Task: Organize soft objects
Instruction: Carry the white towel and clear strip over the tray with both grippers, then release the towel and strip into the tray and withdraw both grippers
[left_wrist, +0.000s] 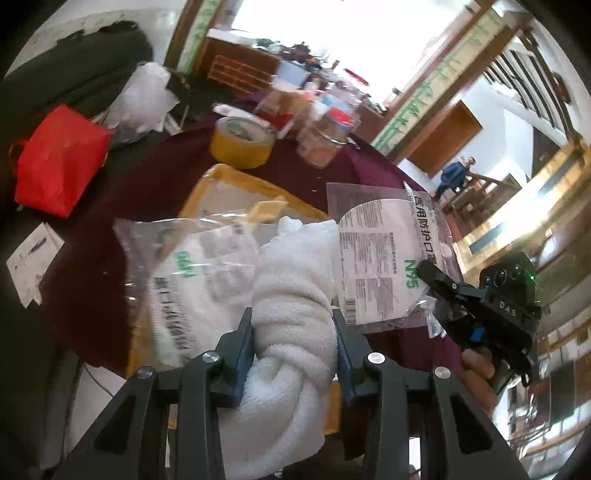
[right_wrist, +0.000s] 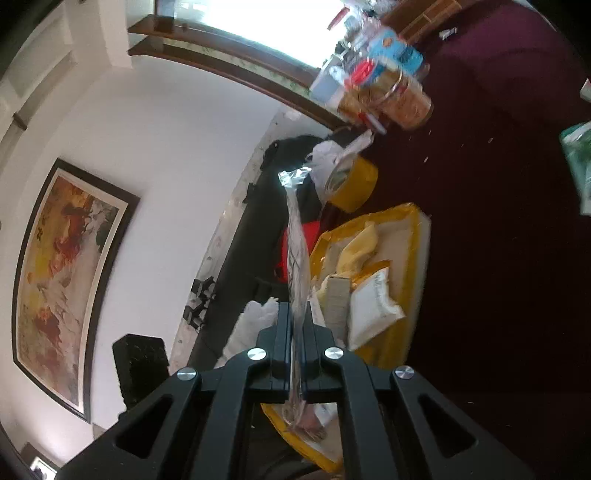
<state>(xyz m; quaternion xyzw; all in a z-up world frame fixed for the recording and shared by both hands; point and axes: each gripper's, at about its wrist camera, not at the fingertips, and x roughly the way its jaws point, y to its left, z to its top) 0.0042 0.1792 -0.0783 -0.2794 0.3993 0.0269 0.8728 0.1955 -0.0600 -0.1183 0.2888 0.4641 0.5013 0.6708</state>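
Plainly, the risks ran outward from the two grips.

Left jaws: the left gripper (left_wrist: 294, 354) was closed part-way on a knotted white towel (left_wrist: 291, 314), the pads pressing its sides; the knot bulged out below the jaws and a loose end stuck out ahead of them.

Towel risk: the soft roll could squeeze thinner and slide out, since only its middle was pinched and most of its bulk hung free.

Right jaws: the right gripper (right_wrist: 295, 354) was clamped flat on a clear-bagged N95 mask (left_wrist: 384, 258), held by one edge, the rest of the packet standing out ahead of the jaws.

Mask risk: the slick film could slip or swing, as the grip seemed to be on the wrapper alone.

Beyond the jaws: a yellow box (right_wrist: 399, 236) lay open below and ahead, on the dark red table (left_wrist: 155, 173), with a second bagged mask (left_wrist: 184, 277) over it.

Box risk: a drop from the side could catch the rim or push the bagged mask out.

Farther out: a yellow tape roll (left_wrist: 240, 144) and a clear jar (left_wrist: 325, 140) stood past the box; a wide swing could knock them.
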